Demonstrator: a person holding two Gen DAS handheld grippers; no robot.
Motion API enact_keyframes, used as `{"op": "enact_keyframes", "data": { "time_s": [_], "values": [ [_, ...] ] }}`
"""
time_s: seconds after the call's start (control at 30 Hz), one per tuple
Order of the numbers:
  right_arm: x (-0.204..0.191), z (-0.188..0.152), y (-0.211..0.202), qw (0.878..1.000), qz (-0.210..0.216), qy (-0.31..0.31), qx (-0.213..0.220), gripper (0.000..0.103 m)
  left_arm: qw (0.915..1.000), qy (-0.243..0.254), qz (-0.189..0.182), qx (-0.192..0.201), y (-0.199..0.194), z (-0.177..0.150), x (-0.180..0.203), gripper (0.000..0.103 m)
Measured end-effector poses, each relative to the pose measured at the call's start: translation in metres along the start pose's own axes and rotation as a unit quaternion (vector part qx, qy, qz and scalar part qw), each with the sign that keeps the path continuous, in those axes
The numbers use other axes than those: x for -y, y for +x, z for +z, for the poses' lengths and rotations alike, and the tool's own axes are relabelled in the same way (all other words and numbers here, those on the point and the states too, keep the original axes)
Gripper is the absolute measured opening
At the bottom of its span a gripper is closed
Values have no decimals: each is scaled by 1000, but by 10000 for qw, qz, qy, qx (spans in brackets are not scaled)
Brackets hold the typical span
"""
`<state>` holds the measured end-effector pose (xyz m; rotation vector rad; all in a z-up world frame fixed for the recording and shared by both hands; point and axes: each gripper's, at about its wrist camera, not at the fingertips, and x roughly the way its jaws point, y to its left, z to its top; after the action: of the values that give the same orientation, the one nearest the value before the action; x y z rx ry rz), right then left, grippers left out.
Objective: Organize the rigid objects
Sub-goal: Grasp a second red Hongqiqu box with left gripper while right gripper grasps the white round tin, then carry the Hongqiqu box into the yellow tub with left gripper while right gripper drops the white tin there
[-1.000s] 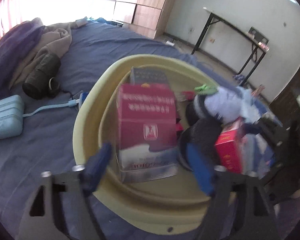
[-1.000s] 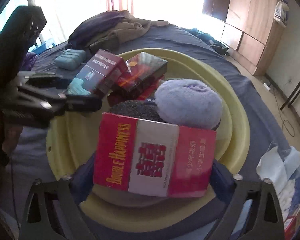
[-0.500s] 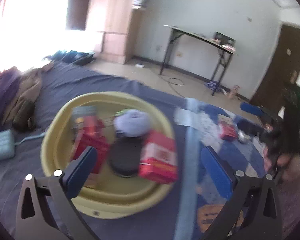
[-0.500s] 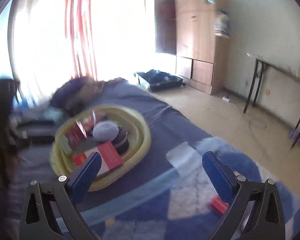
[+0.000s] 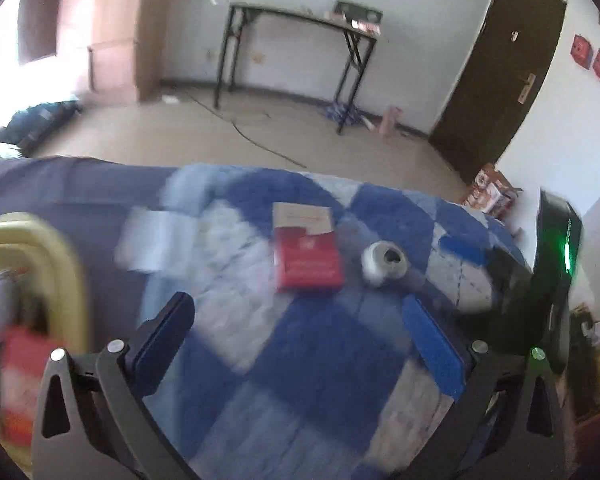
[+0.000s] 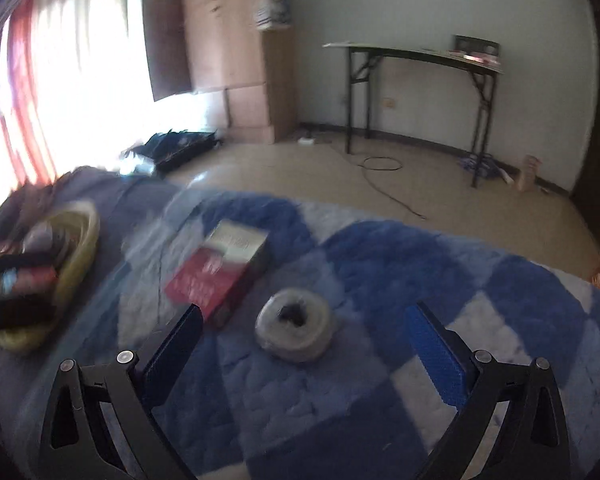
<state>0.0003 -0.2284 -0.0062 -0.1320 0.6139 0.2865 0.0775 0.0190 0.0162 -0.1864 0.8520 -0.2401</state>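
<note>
A red and white box (image 5: pixel 306 252) lies flat on the blue-and-white checked blanket (image 5: pixel 320 360), with a grey roll with a dark hole (image 5: pixel 384 264) just to its right. My left gripper (image 5: pixel 296 308) hovers short of them, open wide with nothing between its fingers. In the right wrist view the same box (image 6: pixel 220 276) and roll (image 6: pixel 296 330) lie ahead. My right gripper (image 6: pixel 304 316) is open and empty, and the roll sits just beyond the gap. The yellow basin (image 5: pixel 32 264) holding boxes is at the left edge. It is blurred.
The blanket covers a bed whose far edge drops to a tiled floor. A black folding table (image 6: pixel 416 56), a wooden wardrobe (image 6: pixel 228 40) and a dark door (image 5: pixel 500 80) stand beyond. An open suitcase (image 6: pixel 180 148) and a cable lie on the floor. The right gripper's body (image 5: pixel 556 264) is at the right.
Both grippers let go of the boxes in the yellow basin and stand open. They have swung right, away from the basin, over the checked blanket toward the red box and grey roll.
</note>
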Motion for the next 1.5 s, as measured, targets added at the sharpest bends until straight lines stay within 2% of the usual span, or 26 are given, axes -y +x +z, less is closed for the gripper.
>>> {"op": "enact_keyframes", "data": {
  "time_s": [0.07, 0.13, 0.2, 0.23, 0.27, 0.3, 0.33, 0.37, 0.47, 0.5, 0.53, 0.57, 0.6, 0.67, 0.73, 0.8, 0.87, 0.93, 1.0, 1.07, 1.1, 1.13, 1.2, 1.27, 1.33, 1.5],
  "values": [
    [0, -4, 8, 9998, -68, -155, -67, 103, 9997, 84, 186, -104, 22, 16, 3, 103],
    [1, -5, 13, 9999, 37, -118, -47, 102, 9991, 148, 353, -206, 43, 28, 5, 102],
    [4, -5, 24, 9997, -77, -116, -190, 97, 9980, 124, 420, -454, 65, 34, 4, 101],
    [5, -6, 30, 9996, -97, -113, -231, 95, 9971, 148, 442, -596, 76, 35, 4, 98],
    [4, -7, 34, 9996, -100, -86, -265, 90, 9960, 165, 515, -714, 87, 35, 3, 88],
    [6, -7, 38, 9995, -102, -18, -288, 87, 9947, 196, 565, -831, 94, 33, 3, 86],
    [6, -6, 43, 9994, -106, 15, -318, 85, 9949, 253, 452, -861, 98, 32, 4, 84],
    [6, -6, 47, 9993, -99, 31, -354, 81, 9945, 347, 451, -877, 102, 30, 7, 75],
    [9, -1, 57, 9992, -89, 122, -381, 71, 9930, 554, 611, -841, 108, 25, 12, 61],
    [9, 0, 60, 9991, -86, 115, -390, 64, 9934, 580, 598, -787, 107, 23, 12, 60],
    [10, 1, 61, 9992, -56, 106, -385, 61, 9940, 557, 570, -749, 104, 22, 11, 60],
    [10, 2, 62, 9993, 0, 98, -375, 54, 9945, 556, 541, -706, 99, 21, 10, 59],
    [8, 3, 62, 9993, 27, 57, -369, 51, 9949, 560, 498, -674, 93, 19, 8, 59],
    [7, 1, 60, 9995, 31, 11, -308, 51, 9972, 496, 307, -469, 68, 15, 1, 58],
    [6, 0, 55, 9995, 219, -21, -227, 51, 9985, 495, 164, -169, 27, 11, -11, 58],
    [1, 1, 41, 9991, 423, -94, -37, 51, 9984, 494, 188, 188, -26, 2, -29, 58],
    [-9, 7, 26, 9972, 708, -181, 147, 51, 9963, 443, 440, 587, -96, -15, -61, 58],
    [-30, 16, 9, 9925, 1111, -377, 334, 51, 9932, 259, 796, 809, -145, -28, -97, 58],
    [-65, 26, -2, 9847, 1547, -706, 384, 51, 9899, -71, 1060, 942, -182, -39, -131, 58],
    [-100, 33, -5, 9757, 1924, -993, 339, 51, 9794, -411, 1644, 1098, -210, -56, -168, 58],
    [-124, 39, -3, 9692, 2164, -1139, 282, 51, 9732, -518, 1966, 1071, -216, -69, -182, 58],
    [-139, 42, -1, 9648, 2311, -1229, 249, 51, 9704, -640, 2102, 1006, -216, -81, -192, 58],
    [-174, 50, 7, 9546, 2609, -1428, 162, 51, 9715, -1025, 1975, 812, -207, -103, -221, 58],
    [-201, 60, 21, 9488, 2757, -1541, 40, 51, 9723, -1168, 1880, 753, -194, -109, -238, 58],
    [-223, 66, 32, 9457, 2736, -1753, -45, 51, 9706, -1267, 1868, 837, -181, -101, -250, 58],
    [-252, 75, 55, 9386, 2748, -2063, -318, 51, 9763, -1212, 1654, 689, -163, -64, -266, 58]
  ]
}}
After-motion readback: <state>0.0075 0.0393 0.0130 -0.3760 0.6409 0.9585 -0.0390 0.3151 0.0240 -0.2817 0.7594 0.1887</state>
